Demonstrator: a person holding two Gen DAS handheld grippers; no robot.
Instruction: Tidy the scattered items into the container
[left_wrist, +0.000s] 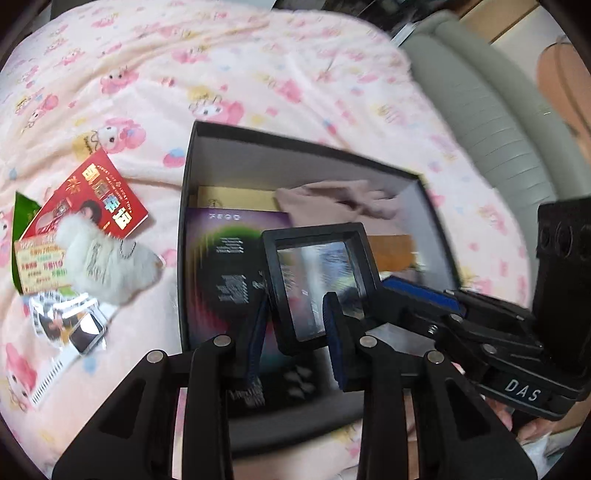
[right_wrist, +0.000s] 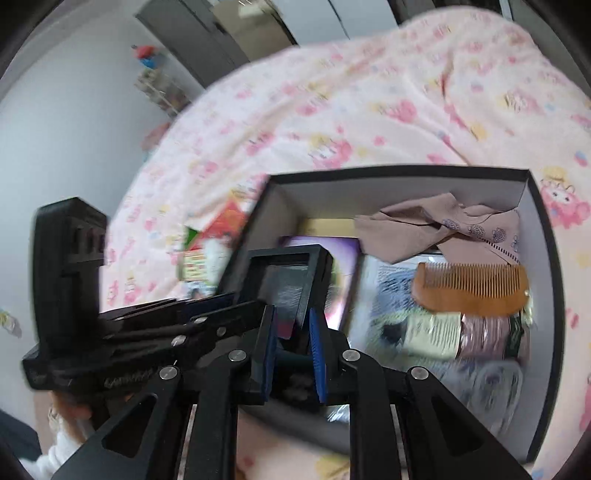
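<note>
Gripping one black frame (left_wrist: 317, 284) together, both grippers, left (left_wrist: 295, 321) and right (right_wrist: 291, 332), hold it over one black box (left_wrist: 280, 144) on the bed (left_wrist: 258, 74); one fluffy keychain (left_wrist: 99, 254) lies at nine o'clock.

The black box (right_wrist: 546, 266) is crowded: a wooden comb (right_wrist: 472, 291) and brown cloth (right_wrist: 443, 221) fill its 3 o'clock side, a purple booklet (left_wrist: 221, 266) its 9 o'clock side. Both grippers meet over its near edge around a black frame (left_wrist: 317, 280). Toward 12 o'clock, the bed (left_wrist: 258, 74) lies open.
</note>
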